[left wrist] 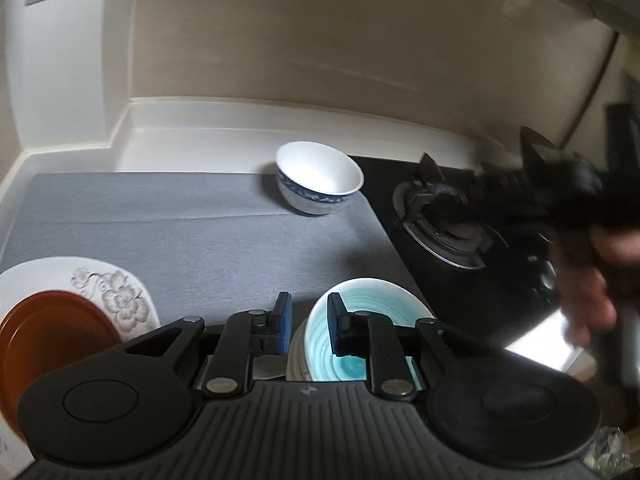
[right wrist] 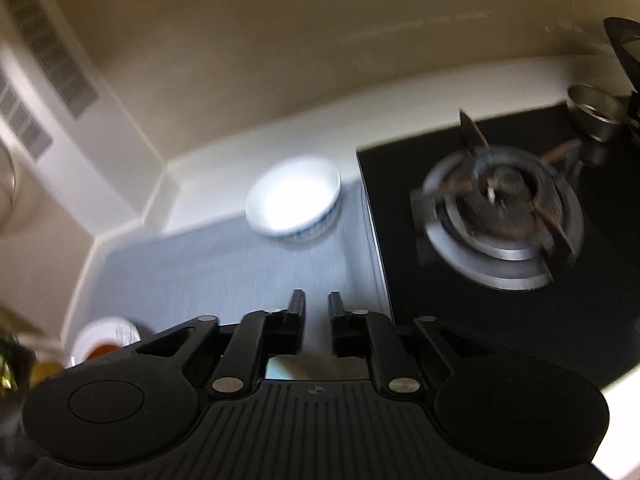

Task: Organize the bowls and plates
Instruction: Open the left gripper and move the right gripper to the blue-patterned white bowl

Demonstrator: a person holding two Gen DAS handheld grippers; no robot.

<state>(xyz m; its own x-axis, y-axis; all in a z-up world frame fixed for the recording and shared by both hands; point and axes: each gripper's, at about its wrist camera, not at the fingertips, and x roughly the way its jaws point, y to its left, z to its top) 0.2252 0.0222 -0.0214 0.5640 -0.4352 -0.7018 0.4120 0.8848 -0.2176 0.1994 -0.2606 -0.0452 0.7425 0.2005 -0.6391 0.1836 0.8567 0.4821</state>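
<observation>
Bowl alone at the mat's far right corner

The bowl (left wrist: 320, 178) sits beside the hob (left wrist: 452, 216), well apart from the teal plate (left wrist: 352, 320) near the table's front edge; left tongs (left wrist: 310, 320) and right tongs (right wrist: 316, 318) stand slightly parted, empty. A hasty grab could knock it onto the burner.

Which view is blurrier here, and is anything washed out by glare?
Right wrist view: smeared throughout, the white bowl blown out to a glowing patch and the burner streaked. Left wrist view: mostly sharp, the bowl's blue band readable, only the right claw and its hand blurred.
</observation>
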